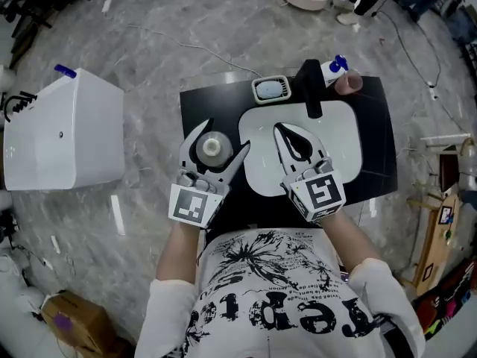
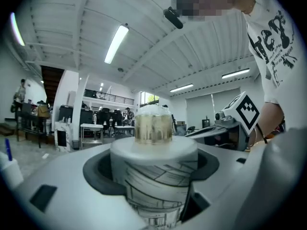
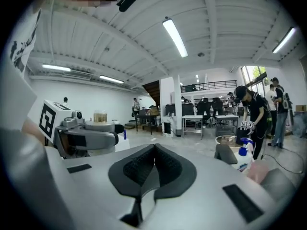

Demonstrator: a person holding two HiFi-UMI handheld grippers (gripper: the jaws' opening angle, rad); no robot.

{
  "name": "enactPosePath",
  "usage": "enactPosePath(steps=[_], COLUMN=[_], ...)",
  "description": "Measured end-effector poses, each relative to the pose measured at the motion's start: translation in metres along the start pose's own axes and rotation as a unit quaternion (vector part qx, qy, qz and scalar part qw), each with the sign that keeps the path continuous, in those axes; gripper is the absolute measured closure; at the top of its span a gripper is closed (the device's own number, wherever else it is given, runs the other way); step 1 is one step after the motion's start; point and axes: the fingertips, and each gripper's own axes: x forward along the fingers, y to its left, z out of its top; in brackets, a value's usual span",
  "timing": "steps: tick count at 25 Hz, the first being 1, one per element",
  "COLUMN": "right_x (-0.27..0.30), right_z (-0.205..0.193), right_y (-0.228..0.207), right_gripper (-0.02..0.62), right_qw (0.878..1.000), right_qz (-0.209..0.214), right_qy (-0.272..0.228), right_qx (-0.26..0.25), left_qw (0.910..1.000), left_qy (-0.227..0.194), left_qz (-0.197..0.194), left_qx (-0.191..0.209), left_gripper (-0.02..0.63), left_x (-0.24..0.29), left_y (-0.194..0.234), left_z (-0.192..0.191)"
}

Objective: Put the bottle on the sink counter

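My left gripper (image 1: 221,144) is shut on the bottle (image 1: 212,148), a white bottle with a line-drawn label and a pale clear cap. It stands upright between the jaws over the black sink counter (image 1: 376,125), just left of the white basin (image 1: 343,136). In the left gripper view the bottle (image 2: 153,162) fills the gap between the dark pads (image 2: 98,174). Whether its base touches the counter is hidden. My right gripper (image 1: 287,136) is shut and empty above the basin; in its own view the right gripper (image 3: 154,157) shows its jaws pressed together.
A black faucet (image 1: 311,88) rises at the basin's far rim. Beside it sit a soap dish (image 1: 270,89), a blue-topped spray bottle (image 1: 335,67) and a pink cup (image 1: 348,82). A white box (image 1: 67,129) stands on the floor at the left.
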Motion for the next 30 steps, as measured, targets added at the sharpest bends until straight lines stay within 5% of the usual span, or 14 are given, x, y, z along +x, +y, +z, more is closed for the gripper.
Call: enactPosePath(steps=[7, 14, 24, 30], right_x=[0.074, 0.125, 0.182, 0.188], right_z=[-0.036, -0.061, -0.085, -0.107], right_y=[-0.022, -0.038, -0.034, -0.046], right_gripper=[0.580, 0.581, 0.581, 0.581], right_qw=[0.995, 0.992, 0.992, 0.992], right_qz=[0.087, 0.117, 0.129, 0.116], right_qy=[0.034, 0.043, 0.007, 0.044], right_qx=[-0.030, -0.033, -0.013, -0.016], left_qw=[0.9964, 0.9929, 0.9870, 0.9821], left_qy=[0.033, 0.044, 0.116, 0.161], left_qz=[0.076, 0.108, 0.110, 0.098], left_qx=[-0.018, -0.024, -0.016, -0.007], left_gripper=[0.260, 0.260, 0.260, 0.261], left_x=[0.041, 0.072, 0.114, 0.125], left_y=[0.056, 0.103, 0.156, 0.162], left_z=[-0.061, -0.117, -0.195, -0.217])
